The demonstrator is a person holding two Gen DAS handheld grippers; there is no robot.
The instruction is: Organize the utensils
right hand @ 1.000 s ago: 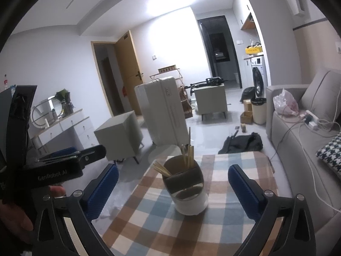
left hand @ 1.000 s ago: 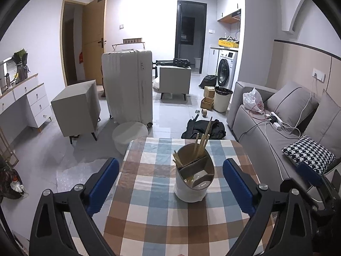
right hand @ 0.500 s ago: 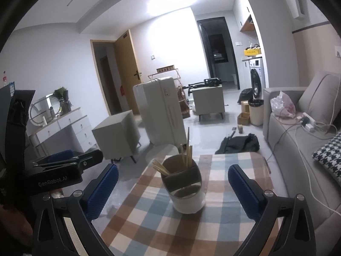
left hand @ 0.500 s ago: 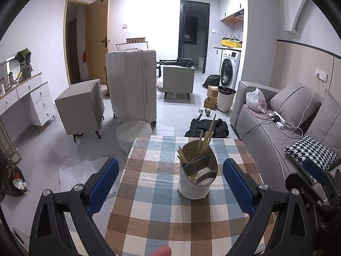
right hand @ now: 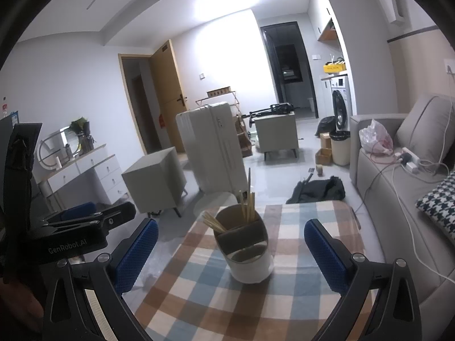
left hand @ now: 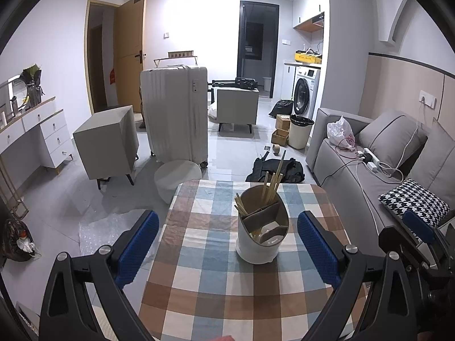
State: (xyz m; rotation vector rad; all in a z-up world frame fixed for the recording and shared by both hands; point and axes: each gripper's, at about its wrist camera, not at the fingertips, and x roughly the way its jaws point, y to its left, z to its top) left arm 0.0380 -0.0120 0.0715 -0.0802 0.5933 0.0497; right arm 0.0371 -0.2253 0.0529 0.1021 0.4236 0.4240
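Your checked worktop [left hand: 199, 284] fills the lower middle of the frame, bare except for the white utensil holder [left hand: 260, 227] at centre. Chopsticks [left hand: 271, 183] stand inside, apparently already sorted. Left claw [left hand: 227, 244] and right claw [right hand: 230, 253] hover released, empty.

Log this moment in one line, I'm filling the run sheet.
left tongs open, empty | right tongs open, empty | chopsticks in holder | plaid table

Checked tablecloth [left hand: 216, 278] on table, white utensil holder [left hand: 260, 236] atop.
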